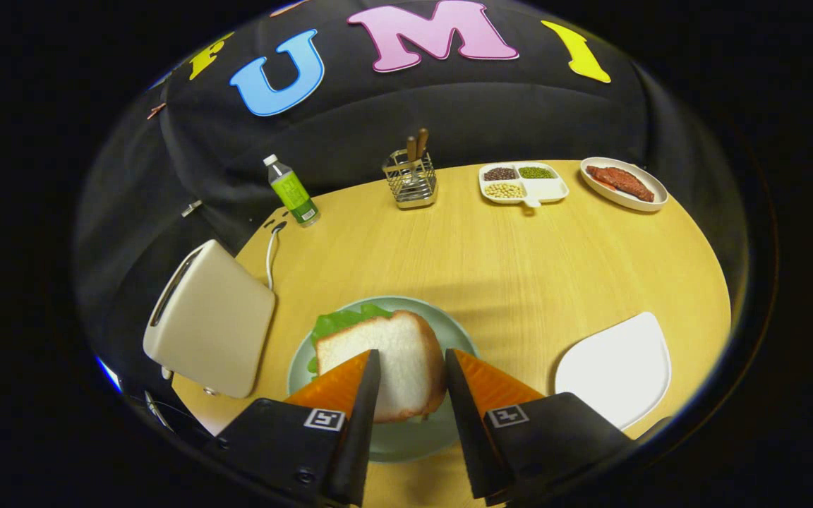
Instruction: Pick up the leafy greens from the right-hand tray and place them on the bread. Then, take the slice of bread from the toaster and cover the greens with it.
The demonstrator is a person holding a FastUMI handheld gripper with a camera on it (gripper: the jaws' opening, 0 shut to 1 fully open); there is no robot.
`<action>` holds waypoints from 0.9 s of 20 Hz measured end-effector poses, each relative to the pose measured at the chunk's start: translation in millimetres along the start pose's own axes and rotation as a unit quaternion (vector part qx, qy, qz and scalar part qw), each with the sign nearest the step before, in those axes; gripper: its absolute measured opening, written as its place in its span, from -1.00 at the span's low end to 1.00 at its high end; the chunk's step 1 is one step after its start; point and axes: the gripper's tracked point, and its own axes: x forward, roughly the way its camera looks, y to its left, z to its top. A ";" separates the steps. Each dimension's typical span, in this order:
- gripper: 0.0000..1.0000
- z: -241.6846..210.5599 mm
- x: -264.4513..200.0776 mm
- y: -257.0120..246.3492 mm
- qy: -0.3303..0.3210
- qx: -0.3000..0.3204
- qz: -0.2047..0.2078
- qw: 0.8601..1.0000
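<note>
We see our handheld two-finger gripper (413, 356) angled downward, its two wedge-shaped fingers (339, 384) spread apart with a clear gap between the tips. Neither finger presses on anything; both black finger mounts carry small square markers.

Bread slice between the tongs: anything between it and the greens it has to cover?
Nothing visible. The bread slice lies over the leafy greens on the green plate, between the tongs, which stand apart around it.

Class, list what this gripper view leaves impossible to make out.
- Lower bread: hidden under the top bread slice and leafy greens.
- Whether the gripper fingers press the slice: contact unclear.
- Toaster slot contents: angle too shallow.
- Green plate front: covered by fingers.
</note>
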 end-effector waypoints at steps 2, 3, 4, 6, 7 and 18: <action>0.45 5.3 -5.3 -4.0 -0.005 0.001 0.002 1.000; 0.63 9.6 -8.5 -5.9 -0.009 -0.001 0.002 1.000; 0.80 15.4 -14.5 -9.8 -0.015 -0.007 0.002 1.000; 0.98 33.2 -32.2 -19.7 -0.040 -0.026 -0.006 0.999; 0.98 44.9 -43.2 -23.4 -0.057 -0.035 -0.008 0.998; 0.97 178.0 -211.0 -73.9 -0.234 -0.120 -0.045 0.964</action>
